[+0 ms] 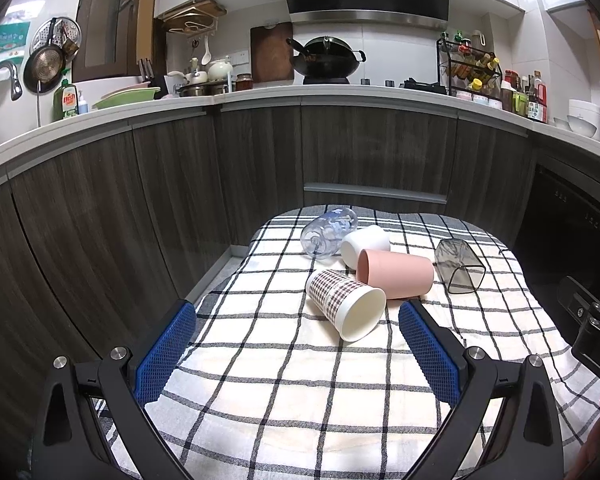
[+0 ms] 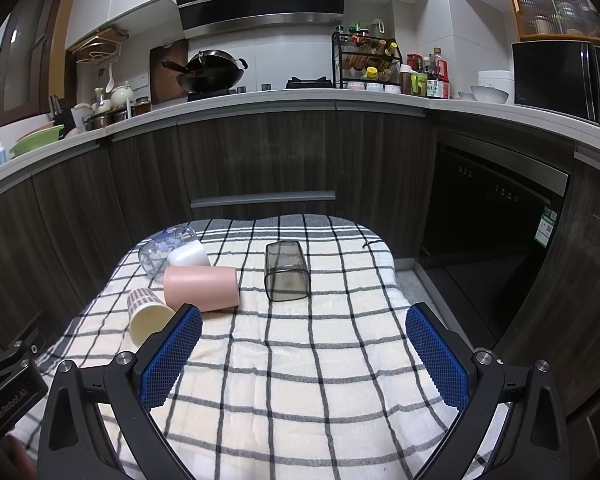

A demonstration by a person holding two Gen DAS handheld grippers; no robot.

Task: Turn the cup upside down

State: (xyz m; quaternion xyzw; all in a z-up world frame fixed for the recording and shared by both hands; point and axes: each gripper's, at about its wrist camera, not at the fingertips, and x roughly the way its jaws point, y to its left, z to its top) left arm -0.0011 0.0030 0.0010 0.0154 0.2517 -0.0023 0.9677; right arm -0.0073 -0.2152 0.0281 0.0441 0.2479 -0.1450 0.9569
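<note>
Several cups lie on their sides on a checked cloth point(image 1: 284, 384): a houndstooth paper cup point(image 1: 342, 304), a pink cup point(image 1: 396, 273), a white cup point(image 1: 366, 243), a clear glass point(image 1: 327, 233) and a grey square tumbler point(image 1: 459, 265). My left gripper point(image 1: 296, 320) is open and empty, just short of the paper cup. In the right wrist view the paper cup point(image 2: 146, 314), pink cup point(image 2: 202, 285), white cup point(image 2: 190, 256), glass point(image 2: 164, 249) and tumbler point(image 2: 286, 271) show. My right gripper point(image 2: 303, 326) is open and empty, short of the tumbler.
Dark wood cabinets point(image 1: 260, 160) stand behind the cloth-covered table, with a dishwasher point(image 2: 496, 216) to the right. The worktop above carries a wok point(image 1: 326, 58), a spice rack point(image 2: 366, 60) and a microwave point(image 2: 564, 76). The right gripper's body point(image 1: 596, 320) shows at the left view's right edge.
</note>
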